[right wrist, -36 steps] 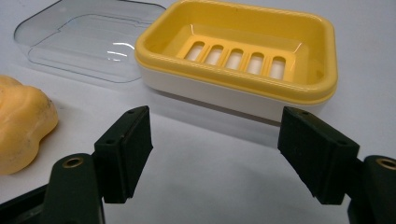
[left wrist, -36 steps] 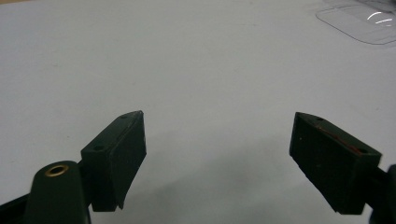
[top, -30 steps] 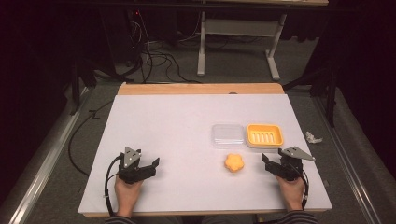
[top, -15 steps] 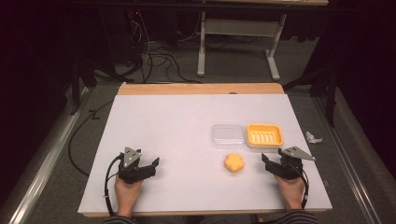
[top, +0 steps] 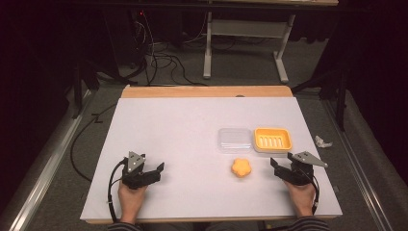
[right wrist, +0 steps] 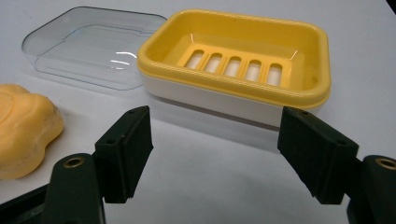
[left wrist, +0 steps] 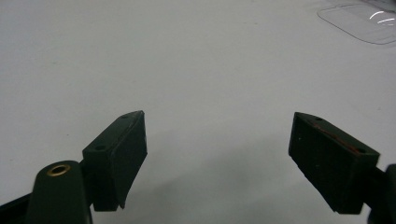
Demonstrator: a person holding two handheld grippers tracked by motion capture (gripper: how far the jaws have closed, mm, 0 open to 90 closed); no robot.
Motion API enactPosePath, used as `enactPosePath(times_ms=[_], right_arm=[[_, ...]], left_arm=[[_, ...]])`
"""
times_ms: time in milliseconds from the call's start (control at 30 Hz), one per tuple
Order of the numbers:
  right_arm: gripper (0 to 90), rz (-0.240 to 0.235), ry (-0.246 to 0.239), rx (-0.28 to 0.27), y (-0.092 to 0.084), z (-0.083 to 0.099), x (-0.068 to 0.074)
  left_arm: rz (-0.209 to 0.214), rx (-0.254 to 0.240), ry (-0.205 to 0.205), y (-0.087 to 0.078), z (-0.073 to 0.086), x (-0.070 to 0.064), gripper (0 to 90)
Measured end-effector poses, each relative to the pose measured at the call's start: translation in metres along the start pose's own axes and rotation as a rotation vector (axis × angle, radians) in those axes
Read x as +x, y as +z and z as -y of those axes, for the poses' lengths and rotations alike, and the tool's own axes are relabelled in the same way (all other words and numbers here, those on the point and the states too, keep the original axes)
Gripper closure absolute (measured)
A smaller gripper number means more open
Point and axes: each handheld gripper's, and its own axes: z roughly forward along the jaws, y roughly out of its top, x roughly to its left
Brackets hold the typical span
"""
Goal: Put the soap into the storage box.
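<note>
Soap: orange flower-shaped soap bar [top: 241,168] lying on the white tabletop [top: 183,125], just in front of the yellow slotted plastic soap dish [top: 273,139], apart from it and ungrasped.
Dish: upright on its white base, tray empty, slots bare.
Lid: clear plastic lid [top: 234,140] lying flat just left of the dish; touching it or not, cannot tell.
Right gripper [top: 275,166]: near the dish's front edge, jaws released and spread, nothing between them.
Left gripper [top: 156,171]: well left of the dish, jaws released over bare tabletop.
Done: nothing yet, judging by the layout.
Left: probably grasping the soap, setting it in the dish, perhaps fitting the lid.
</note>
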Motion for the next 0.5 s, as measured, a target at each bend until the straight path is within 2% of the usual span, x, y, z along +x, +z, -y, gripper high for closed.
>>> enactPosePath(times_ms=[500], right_arm=[[26.9, -0.038, -0.007, -0.023, -0.0094, -0.0064, 0.0031]], left_arm=[[-0.003, -0.005, 0.001, -0.0006, 0.0002, -0.0003, 19.6]])
